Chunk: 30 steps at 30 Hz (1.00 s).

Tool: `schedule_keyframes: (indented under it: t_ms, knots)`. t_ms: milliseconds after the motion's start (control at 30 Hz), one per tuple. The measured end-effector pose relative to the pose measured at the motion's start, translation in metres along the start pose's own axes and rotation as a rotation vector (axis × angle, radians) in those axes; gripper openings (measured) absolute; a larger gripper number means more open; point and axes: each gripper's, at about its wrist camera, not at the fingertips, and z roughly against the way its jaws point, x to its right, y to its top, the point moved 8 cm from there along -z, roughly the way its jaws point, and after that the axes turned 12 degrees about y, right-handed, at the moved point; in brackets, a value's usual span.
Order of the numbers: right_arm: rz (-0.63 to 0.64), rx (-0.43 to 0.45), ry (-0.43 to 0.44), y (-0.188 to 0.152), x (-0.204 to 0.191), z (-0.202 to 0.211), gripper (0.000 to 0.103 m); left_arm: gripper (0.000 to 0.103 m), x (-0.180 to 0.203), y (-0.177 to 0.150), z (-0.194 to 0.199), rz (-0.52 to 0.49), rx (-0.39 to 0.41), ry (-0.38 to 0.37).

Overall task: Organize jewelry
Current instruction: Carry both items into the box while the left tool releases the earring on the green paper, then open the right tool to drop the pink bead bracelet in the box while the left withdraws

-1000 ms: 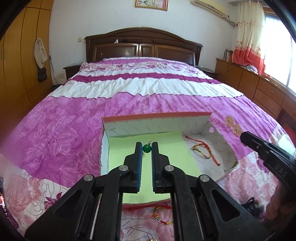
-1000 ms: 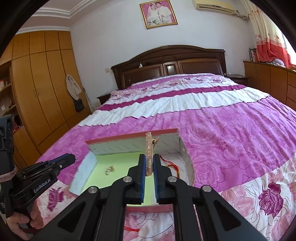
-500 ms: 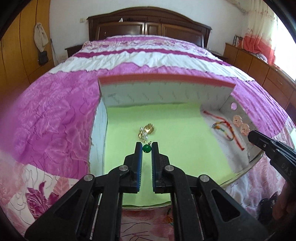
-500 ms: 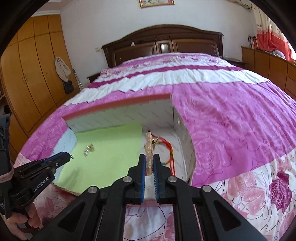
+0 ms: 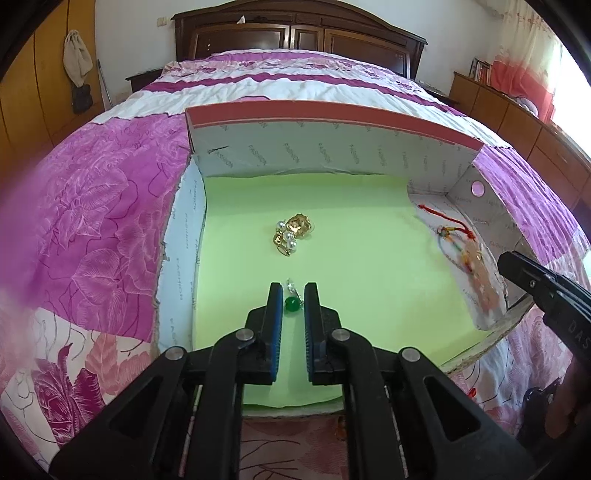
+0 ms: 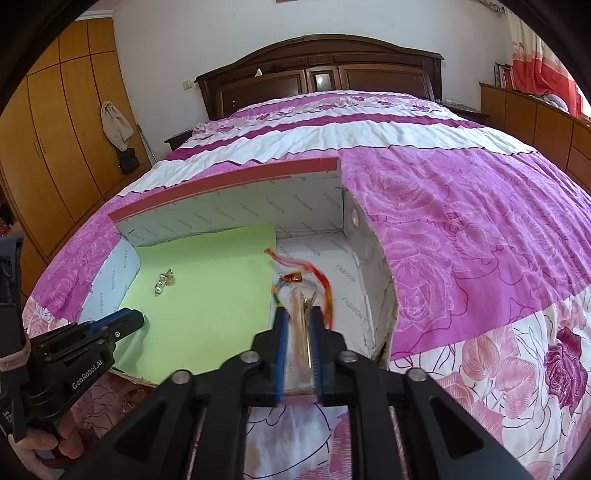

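A shallow cardboard box [image 5: 332,122] with a red rim lies on the bed, a green sheet [image 5: 351,266] covering most of its floor. My left gripper [image 5: 293,295] hangs low over the green sheet. Its jaws are opening, and a green bead earring [image 5: 291,305] sits loosely between them. Gold and pearl earrings [image 5: 290,234] lie just beyond. My right gripper [image 6: 300,315] is over the box's white right-hand part, its jaws also opening. A pale gold hair clip [image 6: 301,325], blurred, is between them without being pinched. Red and multicoloured cord bracelets [image 6: 306,275] lie under it.
The box rests on a pink floral quilt [image 6: 480,240] near the bed's foot. A dark headboard [image 5: 295,33] stands at the far end, wooden wardrobes [image 6: 55,147] to the left, low cabinets [image 5: 517,107] to the right. A hand [image 6: 40,450] holds the left gripper's handle.
Both grippers have come down close over the box. Both pairs of jaws have widened; the green bead has slipped lower and the clip has come loose and blurred.
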Motion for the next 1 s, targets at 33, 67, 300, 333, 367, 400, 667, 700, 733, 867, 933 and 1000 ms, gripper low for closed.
schedule_keyframes:
  t_ms: [33,67,300,333,367,400,667,700,733,867,933,1000]
  knots:
    - [0.001,0.005,0.004,0.001,-0.001,0.001,0.028,0.008,0.0,0.0,0.0,0.002,-0.003,-0.005]
    - [0.001,0.009,0.007,0.001,-0.001,0.002,0.033,0.009,0.001,0.0,0.001,0.004,-0.004,-0.007]
    - [-0.026,0.046,0.05,0.004,-0.002,0.014,0.035,0.022,0.002,0.001,0.015,0.004,0.006,-0.028]
    - [-0.026,0.054,0.056,0.005,-0.002,0.017,0.036,0.022,0.002,0.001,0.018,0.005,0.007,-0.029]
    - [-0.025,0.061,0.06,0.006,-0.004,0.02,0.037,0.022,0.002,0.001,0.021,0.008,0.011,-0.031]
    - [-0.022,0.07,0.063,0.007,-0.006,0.024,0.038,0.023,0.001,0.003,0.024,0.01,0.014,-0.034]
    - [-0.016,0.12,0.093,0.011,-0.021,0.057,0.041,0.024,-0.001,0.007,0.058,0.014,0.054,-0.051]
    - [-0.022,0.124,0.1,0.011,-0.022,0.06,0.041,0.024,-0.002,0.006,0.061,0.014,0.056,-0.054]
    - [-0.031,0.13,0.108,0.011,-0.024,0.067,0.041,0.024,-0.002,0.007,0.063,0.014,0.056,-0.056]
    - [-0.048,0.15,0.123,0.011,-0.027,0.087,0.045,0.025,-0.003,0.003,0.077,0.012,0.064,-0.06]
    - [-0.049,0.154,0.124,0.008,-0.029,0.097,0.045,0.025,-0.004,0.001,0.083,0.013,0.064,-0.064]
    - [-0.047,0.153,0.123,0.005,-0.03,0.106,0.045,0.025,-0.003,-0.001,0.088,0.013,0.064,-0.067]
